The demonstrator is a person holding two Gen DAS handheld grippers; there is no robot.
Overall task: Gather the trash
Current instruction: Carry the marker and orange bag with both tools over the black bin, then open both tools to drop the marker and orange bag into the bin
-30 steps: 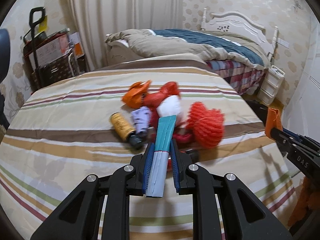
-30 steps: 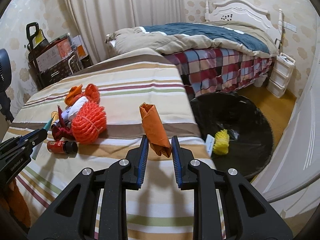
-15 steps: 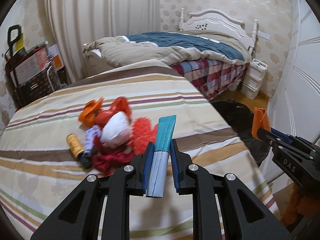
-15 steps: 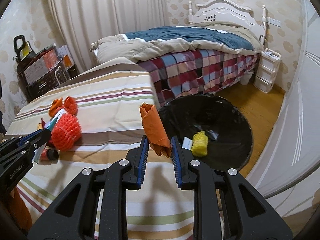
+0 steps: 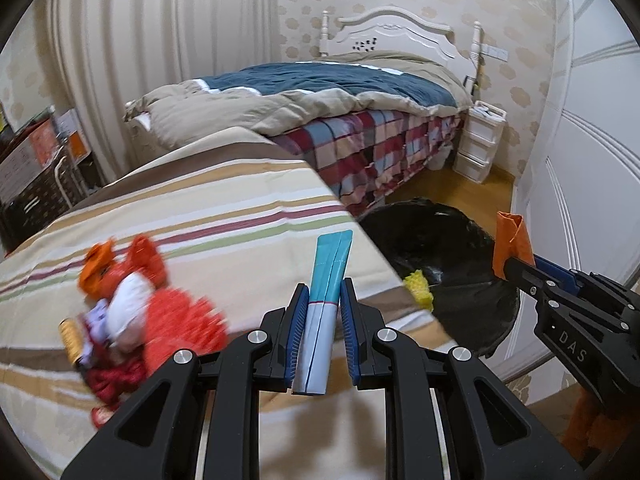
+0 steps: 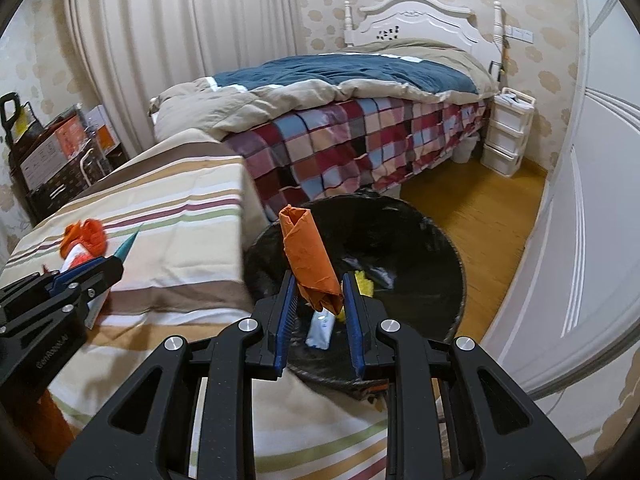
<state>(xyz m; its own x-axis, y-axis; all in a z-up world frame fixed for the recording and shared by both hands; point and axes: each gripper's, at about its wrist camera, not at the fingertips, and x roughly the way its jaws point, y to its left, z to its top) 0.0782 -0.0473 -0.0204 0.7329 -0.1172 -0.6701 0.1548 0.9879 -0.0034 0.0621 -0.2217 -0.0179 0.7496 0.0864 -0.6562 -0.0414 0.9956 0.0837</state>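
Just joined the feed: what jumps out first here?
Both grippers are loaded: the right gripper clamps an orange wrapper over the black bin beside the striped bed, and the left gripper clamps a teal tube. A red-orange trash pile remains on the bed.

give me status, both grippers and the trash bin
Left gripper shut on teal tube, over striped table. Right gripper shut on orange wrapper, above black bin. Bin mouth unobstructed; trash pile remains on table.
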